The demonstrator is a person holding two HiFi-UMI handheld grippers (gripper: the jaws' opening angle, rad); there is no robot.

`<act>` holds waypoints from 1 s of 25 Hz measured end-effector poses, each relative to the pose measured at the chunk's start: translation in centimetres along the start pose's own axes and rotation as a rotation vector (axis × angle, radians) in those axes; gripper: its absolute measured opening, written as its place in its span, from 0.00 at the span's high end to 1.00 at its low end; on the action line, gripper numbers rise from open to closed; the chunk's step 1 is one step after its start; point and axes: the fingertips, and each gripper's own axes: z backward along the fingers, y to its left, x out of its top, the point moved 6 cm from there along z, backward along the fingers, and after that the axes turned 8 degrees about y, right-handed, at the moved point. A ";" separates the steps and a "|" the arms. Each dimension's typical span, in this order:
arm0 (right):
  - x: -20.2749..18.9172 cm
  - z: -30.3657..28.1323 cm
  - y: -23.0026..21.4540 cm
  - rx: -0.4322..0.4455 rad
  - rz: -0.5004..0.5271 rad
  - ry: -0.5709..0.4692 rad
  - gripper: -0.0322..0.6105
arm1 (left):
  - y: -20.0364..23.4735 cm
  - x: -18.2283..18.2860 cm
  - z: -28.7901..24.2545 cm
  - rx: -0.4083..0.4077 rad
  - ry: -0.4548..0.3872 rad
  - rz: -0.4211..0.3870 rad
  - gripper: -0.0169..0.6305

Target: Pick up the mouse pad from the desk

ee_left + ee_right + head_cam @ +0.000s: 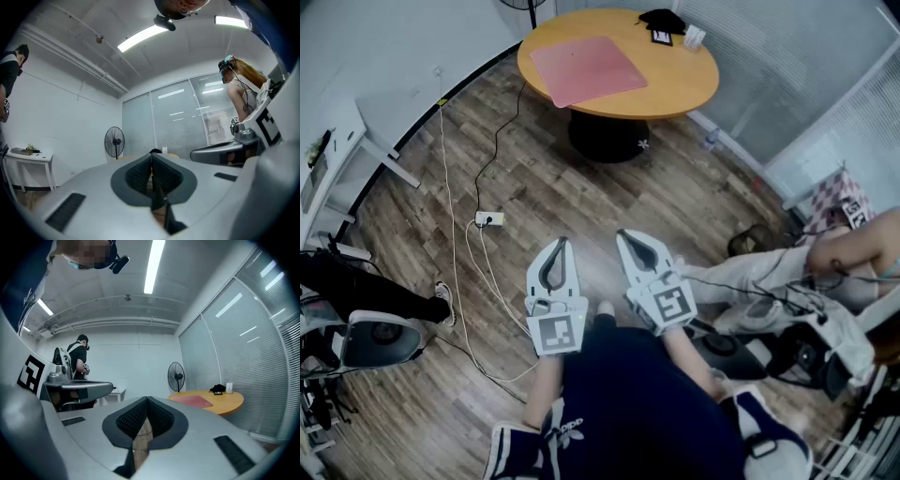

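1. A white power strip (488, 218) lies on the wood floor (675, 202) at the left, and a white cable trails from it across the boards
2. The left gripper (560, 244) is held level over the floor, in front of the person who carries it. Its jaws are fully closed, pad against pad, and it has hold of nothing
3. A pedestal fan (114, 141) stands by the white wall, just beyond the left side of the desk
4. The mouse pad (587, 68) is pink and rectangular. It lies flat on the left half of the round wooden desk (684, 84), well apart from both grippers
5. The right gripper (623, 234) is just beside the left one, level and aimed toward the desk. Its jaw tips meet and it is empty; the narrow slit behind the tips shows only floor
6. A black item (662, 19) and a small white box (695, 37) sit near the far edge of the desk, apart from the mouse pad
7. A second person (862, 246) is at the far right, next to dark equipment and cables
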 end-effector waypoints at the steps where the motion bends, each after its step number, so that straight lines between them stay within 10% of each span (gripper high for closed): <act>1: 0.1 -0.1 0.0 0.000 0.002 0.001 0.95 | 0.1 0.0 0.0 0.000 0.001 0.000 0.97; 25: 0.2 -0.9 -0.9 0.024 -0.016 -0.040 0.94 | 0.4 -0.8 -1.0 0.011 0.016 0.053 0.97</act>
